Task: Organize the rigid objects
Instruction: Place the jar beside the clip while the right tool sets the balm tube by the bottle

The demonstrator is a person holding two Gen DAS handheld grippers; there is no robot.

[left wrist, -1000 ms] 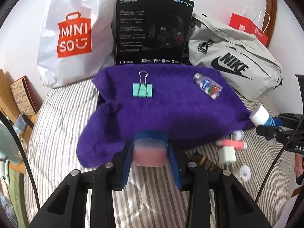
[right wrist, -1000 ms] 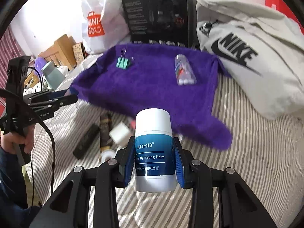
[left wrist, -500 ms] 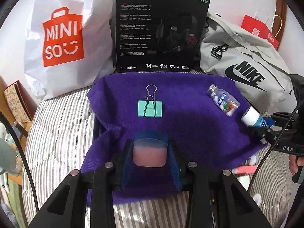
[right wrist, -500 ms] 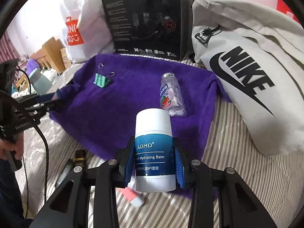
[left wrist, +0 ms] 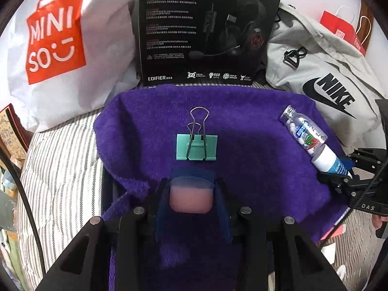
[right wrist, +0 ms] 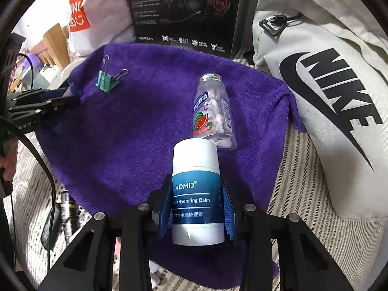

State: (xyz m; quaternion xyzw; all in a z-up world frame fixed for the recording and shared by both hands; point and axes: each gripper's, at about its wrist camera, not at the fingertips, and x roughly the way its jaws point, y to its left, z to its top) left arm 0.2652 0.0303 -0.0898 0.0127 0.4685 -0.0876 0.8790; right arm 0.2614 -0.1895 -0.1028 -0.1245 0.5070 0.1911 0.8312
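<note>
Fingers of left gripper clamp a pink jar, right gripper clamps balm bottle, candy bottle at twelve o'clock.

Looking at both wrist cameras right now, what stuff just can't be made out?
- Pink container, left wrist view: the left gripper pads cover its sides, so its shape and any label stay hidden.
- Dark tubes on the striped bedding, right wrist view: partly behind a black cable, labels too small to read.
- Headset box, both views: top cut off by the picture edge; fine print is unreadable.
- Balm bottle bottom, right wrist view: hidden between the right gripper fingers.
</note>
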